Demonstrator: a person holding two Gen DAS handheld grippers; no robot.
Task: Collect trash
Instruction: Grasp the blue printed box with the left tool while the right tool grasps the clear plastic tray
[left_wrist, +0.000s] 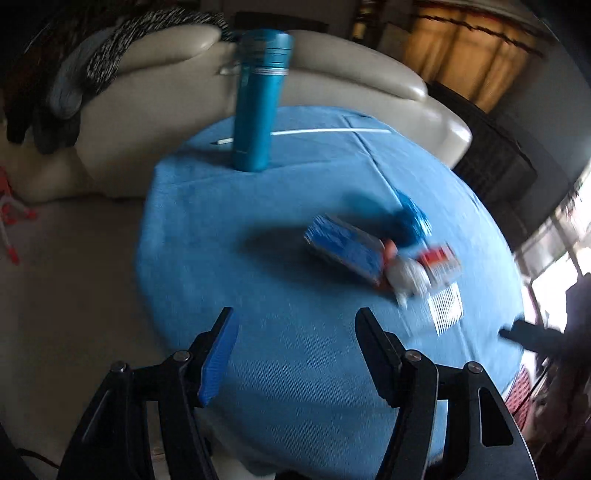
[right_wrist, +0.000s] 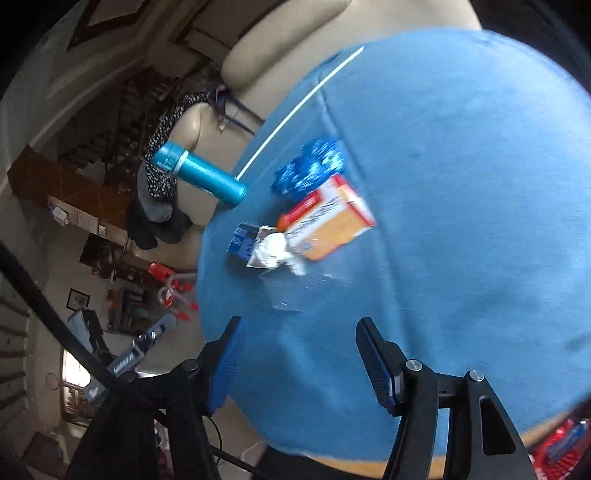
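Note:
A small heap of trash lies on the blue cloth-covered table (left_wrist: 280, 350): a blue box (left_wrist: 343, 251), a crumpled blue foil wrapper (left_wrist: 413, 218), a white paper ball (left_wrist: 406, 277), an orange and white carton (left_wrist: 439, 262) and a clear plastic piece (left_wrist: 445, 310). My left gripper (left_wrist: 295, 317) hovers open, short of the heap, nothing between its fingers. In the right wrist view the same foil wrapper (right_wrist: 310, 166), carton (right_wrist: 328, 218), blue box (right_wrist: 243, 240), paper ball (right_wrist: 275, 251) and clear plastic (right_wrist: 291, 291) lie ahead of my open, empty right gripper (right_wrist: 300, 325).
A tall teal bottle (left_wrist: 258, 103) stands near the table's far edge, beside a thin white stick (left_wrist: 325, 132). A beige sofa (left_wrist: 369, 74) with dark clothes (left_wrist: 55, 92) draped on it lies behind the table. Both views are motion-blurred.

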